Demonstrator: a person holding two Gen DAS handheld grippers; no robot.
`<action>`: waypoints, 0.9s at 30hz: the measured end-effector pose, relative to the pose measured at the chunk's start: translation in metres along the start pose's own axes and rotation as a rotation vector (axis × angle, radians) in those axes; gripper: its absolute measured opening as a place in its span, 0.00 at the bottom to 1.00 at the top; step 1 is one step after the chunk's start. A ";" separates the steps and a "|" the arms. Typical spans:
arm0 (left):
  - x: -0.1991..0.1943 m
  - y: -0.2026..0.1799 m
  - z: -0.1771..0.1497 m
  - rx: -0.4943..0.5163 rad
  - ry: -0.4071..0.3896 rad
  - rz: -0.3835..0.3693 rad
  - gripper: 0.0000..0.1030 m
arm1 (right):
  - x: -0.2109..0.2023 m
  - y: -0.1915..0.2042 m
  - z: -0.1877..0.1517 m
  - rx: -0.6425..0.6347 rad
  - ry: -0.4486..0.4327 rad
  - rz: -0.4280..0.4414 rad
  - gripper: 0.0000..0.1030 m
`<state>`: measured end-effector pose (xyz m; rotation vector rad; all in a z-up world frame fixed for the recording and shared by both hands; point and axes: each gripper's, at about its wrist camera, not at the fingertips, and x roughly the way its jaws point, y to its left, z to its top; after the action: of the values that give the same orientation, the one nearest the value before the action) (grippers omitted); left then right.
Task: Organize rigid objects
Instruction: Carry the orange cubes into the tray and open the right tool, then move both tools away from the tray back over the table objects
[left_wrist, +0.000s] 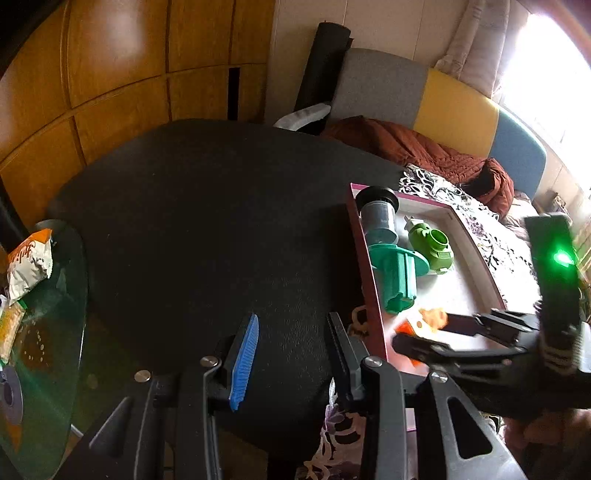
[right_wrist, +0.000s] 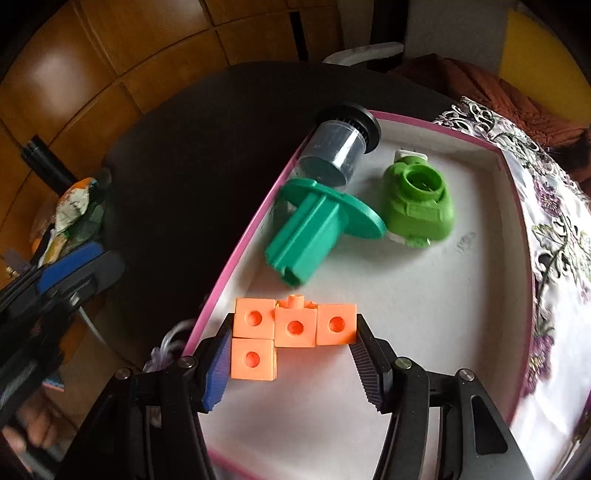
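My right gripper (right_wrist: 294, 332) is shut on a cluster of orange linked cubes (right_wrist: 293, 328), its pads pressing both ends, just above the white floor of the pink-rimmed tray (right_wrist: 240, 251). In the tray lie a teal flanged spool (right_wrist: 314, 236), a green toy piece (right_wrist: 417, 206) and a dark cylinder jar (right_wrist: 332, 151). In the left wrist view my left gripper (left_wrist: 291, 362) hangs open and empty over the black table (left_wrist: 203, 221), left of the tray (left_wrist: 365, 266). There the right gripper (left_wrist: 417, 339) with the blurred orange cubes (left_wrist: 428, 319) is over the tray's near end.
Snack packets (left_wrist: 29, 262) lie on a glass side table at the left. A floral cloth (right_wrist: 554, 240) lies under the tray's right side. Behind it is a sofa with a brown blanket (left_wrist: 424, 147). Wooden panels form the back wall.
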<state>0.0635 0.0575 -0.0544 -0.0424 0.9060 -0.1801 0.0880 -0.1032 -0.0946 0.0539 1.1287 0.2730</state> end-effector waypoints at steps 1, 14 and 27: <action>0.000 0.000 0.000 0.002 0.000 0.000 0.36 | 0.002 0.001 0.002 0.004 -0.014 -0.007 0.58; -0.006 -0.007 -0.002 0.012 -0.021 -0.004 0.36 | -0.022 0.000 -0.004 0.012 -0.083 0.019 0.67; -0.020 -0.024 -0.002 0.066 -0.048 -0.018 0.36 | -0.070 -0.014 -0.022 0.022 -0.224 -0.065 0.74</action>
<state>0.0463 0.0373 -0.0375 0.0061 0.8520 -0.2251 0.0429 -0.1361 -0.0444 0.0650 0.9094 0.1911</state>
